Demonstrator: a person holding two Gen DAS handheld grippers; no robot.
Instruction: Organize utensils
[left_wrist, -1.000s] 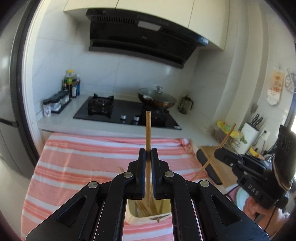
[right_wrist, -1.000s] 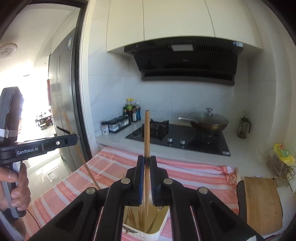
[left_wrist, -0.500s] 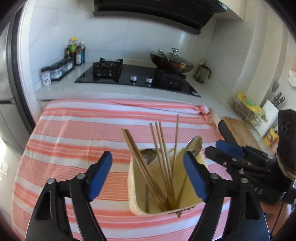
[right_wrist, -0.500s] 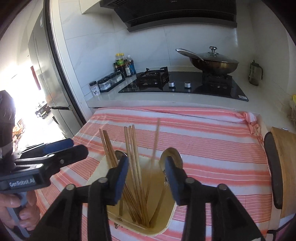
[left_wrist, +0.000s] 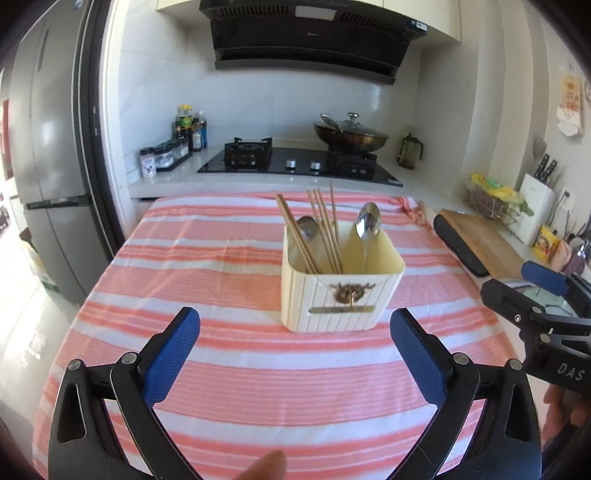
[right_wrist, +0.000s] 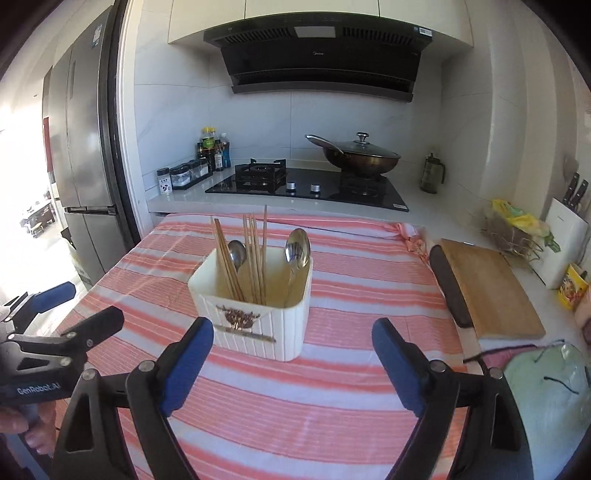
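Observation:
A cream utensil holder stands on the pink striped cloth. It also shows in the right wrist view. Several wooden chopsticks and two metal spoons stand upright in it. My left gripper is open and empty, pulled back in front of the holder. My right gripper is open and empty, also in front of the holder. The right gripper shows at the right edge of the left wrist view, and the left gripper shows at the left edge of the right wrist view.
A wooden cutting board lies right of the cloth. A gas hob with a lidded wok sits behind. Spice jars and bottles stand at back left, beside a fridge. A knife block stands at right.
Both grippers held a chopstick over the holder, opened and dropped them in. Both have since pulled back and away from the holder, jaws wide open.

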